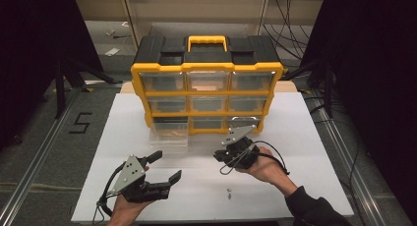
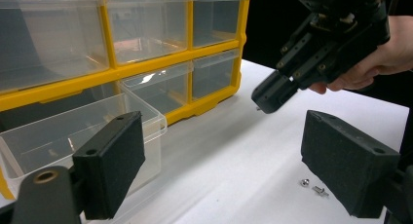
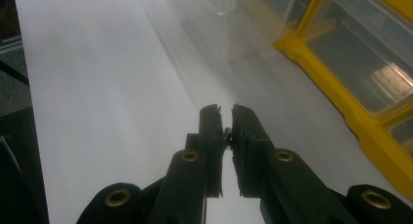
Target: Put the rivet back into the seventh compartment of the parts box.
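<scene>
A yellow and black drawer organizer (image 1: 206, 83) stands at the back of the white table top (image 1: 123, 137). Its bottom left clear drawer (image 1: 169, 132) is pulled out onto the table. My left gripper (image 1: 164, 167) rests low at the front left, open, with nothing between its pads (image 2: 114, 165). My right gripper (image 1: 218, 156) is held above the table in front of the organizer, tip pointing left toward the drawer. In the right gripper view its jaws are shut on a tiny metal screw (image 3: 227, 132). Two more small screws (image 2: 311, 186) lie on the table near the front.
The organizer's other clear drawers (image 2: 146, 34) are pushed in. In the right gripper view the yellow frame (image 3: 341, 87) runs along the right. Dark floor, metal rails (image 1: 29, 172) and cables (image 1: 290, 24) surround the table.
</scene>
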A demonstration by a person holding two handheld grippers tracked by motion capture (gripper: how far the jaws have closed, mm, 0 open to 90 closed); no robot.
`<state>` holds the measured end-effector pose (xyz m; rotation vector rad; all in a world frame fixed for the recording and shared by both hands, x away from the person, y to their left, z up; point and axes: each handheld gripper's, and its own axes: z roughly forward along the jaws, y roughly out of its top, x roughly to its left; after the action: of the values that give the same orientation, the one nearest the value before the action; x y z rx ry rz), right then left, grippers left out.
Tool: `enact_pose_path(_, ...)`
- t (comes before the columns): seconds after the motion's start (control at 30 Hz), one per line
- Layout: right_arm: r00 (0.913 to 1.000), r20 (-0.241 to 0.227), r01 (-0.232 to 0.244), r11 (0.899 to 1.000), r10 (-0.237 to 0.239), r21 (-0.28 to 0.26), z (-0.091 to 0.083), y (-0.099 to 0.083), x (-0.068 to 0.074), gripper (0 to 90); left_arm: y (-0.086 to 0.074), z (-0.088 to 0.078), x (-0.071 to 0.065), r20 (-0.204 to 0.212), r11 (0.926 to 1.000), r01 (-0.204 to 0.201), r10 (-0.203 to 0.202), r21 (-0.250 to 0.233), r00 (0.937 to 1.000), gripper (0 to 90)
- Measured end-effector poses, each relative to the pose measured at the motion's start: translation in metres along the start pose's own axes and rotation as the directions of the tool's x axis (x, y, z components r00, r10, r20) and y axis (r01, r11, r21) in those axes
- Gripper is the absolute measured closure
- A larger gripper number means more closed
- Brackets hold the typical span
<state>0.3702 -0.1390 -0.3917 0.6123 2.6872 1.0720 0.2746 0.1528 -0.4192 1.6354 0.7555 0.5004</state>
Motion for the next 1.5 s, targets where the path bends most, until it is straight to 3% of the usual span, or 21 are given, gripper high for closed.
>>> enact_pose_path(0.5, 0.9999, -0.007, 0.008, 0.996, -0.009, -0.09, 0.006, 0.044, -0.004, 84.0, 0.0, 0.0, 0.0, -0.001, 1.0, 0.0, 0.0, 0.002, 1.0, 15.5)
enact_pose_path(0.77, 0.9998, -0.019, 0.004, 0.994, -0.006, -0.107, 0.023, 0.071, -0.006, 84.0, 0.0, -0.001, 0.0, 0.0, 1.0, -0.005, 0.005, -0.001, 1.0, 15.5)
enact_pose_path(1.13, 0.9996, -0.013, -0.027, 0.995, 0.026, -0.096, 0.055, 0.098, -0.012, 83.9, 0.0, -0.001, 0.0, 0.002, 1.0, -0.004, 0.004, -0.003, 1.0, 15.5)
enact_pose_path(1.5, 0.9988, -0.022, -0.046, 0.997, 0.045, -0.064, 0.077, 0.107, -0.016, 81.7, 0.0, -0.001, 0.0, 0.004, 1.0, -0.001, 0.001, 0.001, 1.0, 15.5)
